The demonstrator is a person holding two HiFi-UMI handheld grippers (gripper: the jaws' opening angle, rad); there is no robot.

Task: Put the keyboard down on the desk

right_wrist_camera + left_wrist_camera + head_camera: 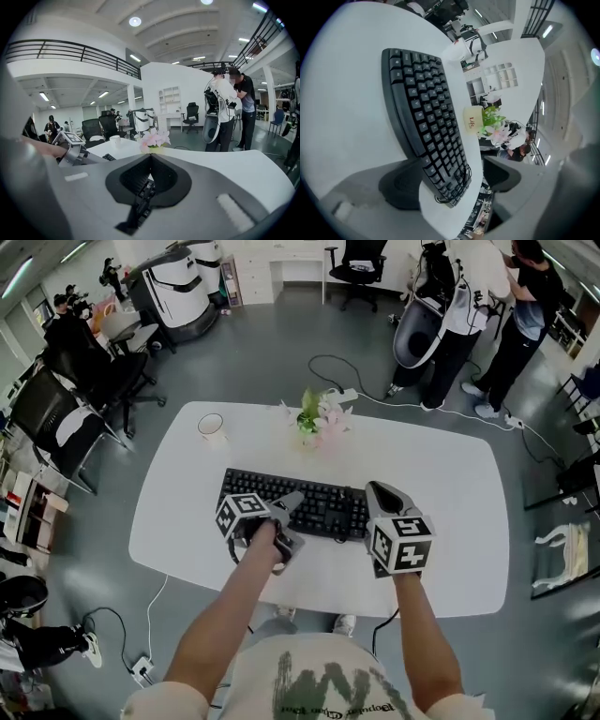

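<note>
Little to see of the keyboard's [309, 501] right end in the head view: tucked under the right gripper [377, 493]. Cannot tell whether that end sits flat on the desk [450, 484] or a touch raised. Otherwise lies across the middle of the white desk, keys up, short of a cup [211, 426] and some flowers [317, 418]. Shows only a sliver of keys in the right gripper view, clamped between jaws closed on it [150, 159]. Near left corner masked by the left gripper [289, 521] and its marker cube. Reaches forward with both forearms side by side, grippers angled downward. Holds the left gripper's jaws wide apart [450, 180], astride the keyboard's end without squeezing it.
</note>
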